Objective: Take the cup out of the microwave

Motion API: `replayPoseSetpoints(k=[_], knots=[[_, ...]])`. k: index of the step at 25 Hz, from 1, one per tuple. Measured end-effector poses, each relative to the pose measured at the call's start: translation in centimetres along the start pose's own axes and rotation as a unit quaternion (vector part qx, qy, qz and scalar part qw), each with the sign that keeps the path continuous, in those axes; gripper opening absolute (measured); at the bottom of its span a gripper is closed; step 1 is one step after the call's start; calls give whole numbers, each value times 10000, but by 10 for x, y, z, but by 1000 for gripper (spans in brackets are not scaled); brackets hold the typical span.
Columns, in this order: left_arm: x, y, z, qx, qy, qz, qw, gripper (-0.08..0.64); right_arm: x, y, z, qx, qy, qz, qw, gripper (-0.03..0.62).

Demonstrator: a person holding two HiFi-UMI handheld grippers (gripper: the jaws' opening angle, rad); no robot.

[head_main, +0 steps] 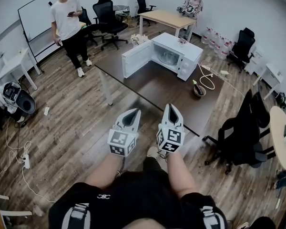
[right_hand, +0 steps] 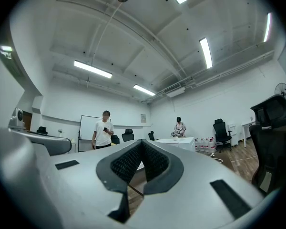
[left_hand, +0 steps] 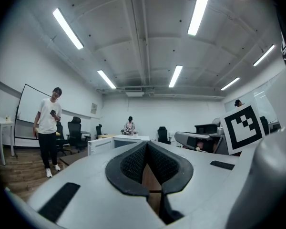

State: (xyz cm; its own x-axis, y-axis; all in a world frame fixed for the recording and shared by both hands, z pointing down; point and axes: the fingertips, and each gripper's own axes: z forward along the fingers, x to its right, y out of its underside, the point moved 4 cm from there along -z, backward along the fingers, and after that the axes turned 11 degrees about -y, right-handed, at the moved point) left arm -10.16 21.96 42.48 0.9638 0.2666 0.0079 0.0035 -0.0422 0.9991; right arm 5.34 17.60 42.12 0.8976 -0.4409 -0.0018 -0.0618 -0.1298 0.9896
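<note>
Well short of the bench (head_main: pixel 152 87); approach phase, by the look of it. Left gripper (head_main: pixel 132 113): pressed together, nothing pinched. Right gripper (head_main: pixel 172 109): likewise pressed together, empty. Held side by side, roughly level, aimed at 12 o'clock, probably just lined up for the walk-in. Microwave (head_main: pixel 181 51) at 12 to 1 o'clock on the bench, door (head_main: pixel 136 58) swung wide toward 11 o'clock, so cavity reachable straight on. Cup (head_main: pixel 169 57): pale shape inside the cavity, hard to make out. Will need one gripper spread before reaching in.

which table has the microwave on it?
The dark brown table, bearing the open microwave; the light wooden table behind has none.
</note>
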Motion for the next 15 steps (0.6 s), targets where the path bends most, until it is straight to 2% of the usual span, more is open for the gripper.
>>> replayPoseSetpoints(k=[8,15], knots=[[-17,11,56,-7,4,100,9999,0,28,17,55,27,0,-3,10000,-2],[-36,18,156,-33,-17,140,9999,0,78,31,146,49,-5,19,10000,-2]])
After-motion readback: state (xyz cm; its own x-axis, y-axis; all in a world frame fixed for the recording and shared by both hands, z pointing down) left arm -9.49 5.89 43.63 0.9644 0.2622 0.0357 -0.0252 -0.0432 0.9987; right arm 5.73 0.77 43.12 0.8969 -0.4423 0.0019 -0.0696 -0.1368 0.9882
